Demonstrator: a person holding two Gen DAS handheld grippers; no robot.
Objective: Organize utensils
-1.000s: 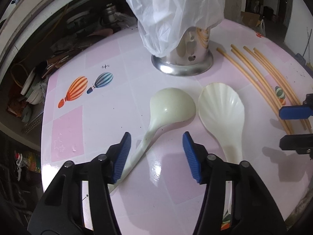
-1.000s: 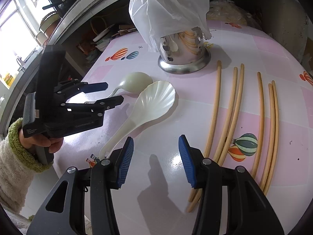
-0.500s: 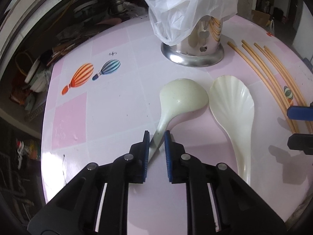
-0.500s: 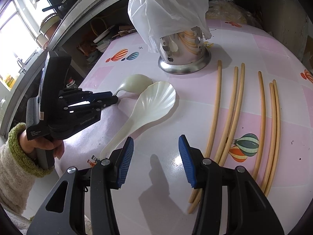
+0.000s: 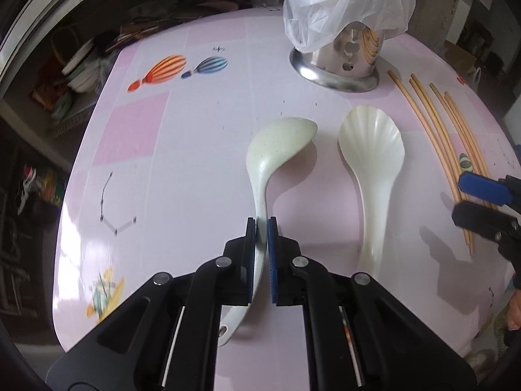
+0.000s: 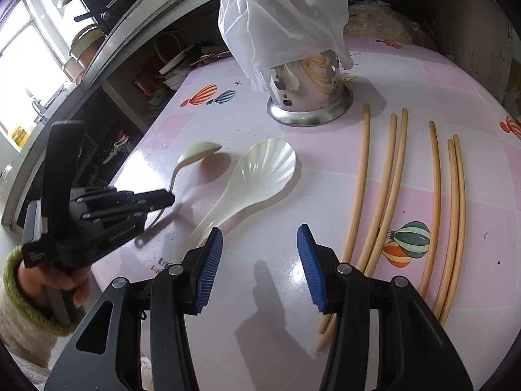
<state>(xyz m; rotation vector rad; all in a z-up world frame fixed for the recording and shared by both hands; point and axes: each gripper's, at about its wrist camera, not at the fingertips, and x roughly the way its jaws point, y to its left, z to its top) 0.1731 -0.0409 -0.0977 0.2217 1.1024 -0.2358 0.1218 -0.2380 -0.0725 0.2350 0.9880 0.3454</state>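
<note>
- Left gripper: jaws just closed, blue pads now pinching the handle of the speckled spoon; grip sits partway along the handle, tail end with hang-hole sticking out below and behind the pads.
- Spoon bowl ahead of the left gripper, rolled onto its edge and apparently clear of the tabletop, shadow under it; long axis running straight out from the pads, then curving toward the bowl.
- Metal utensil holder farther ahead and off to the right of the left gripper, upright, mouth draped with a white plastic bag; well apart from the spoon bowl.
- Key relation for next move, as a judgement: holder ahead-right along roughly the same line as the spoon's axis, so a lift, carry and tip handle-down or bowl-down into the mouth; bag over the rim likely in the way.
- Shell-shaped spoon: flat on the table, just beside the held spoon on its right, handle pointing back toward the right gripper; nearer that hand than the left.
- Right gripper: about half open, nothing between the pads, hovering over bare table.
- Chopsticks: six, loose, lying lengthwise ahead-right of the right gripper, not yet stowed.
</note>
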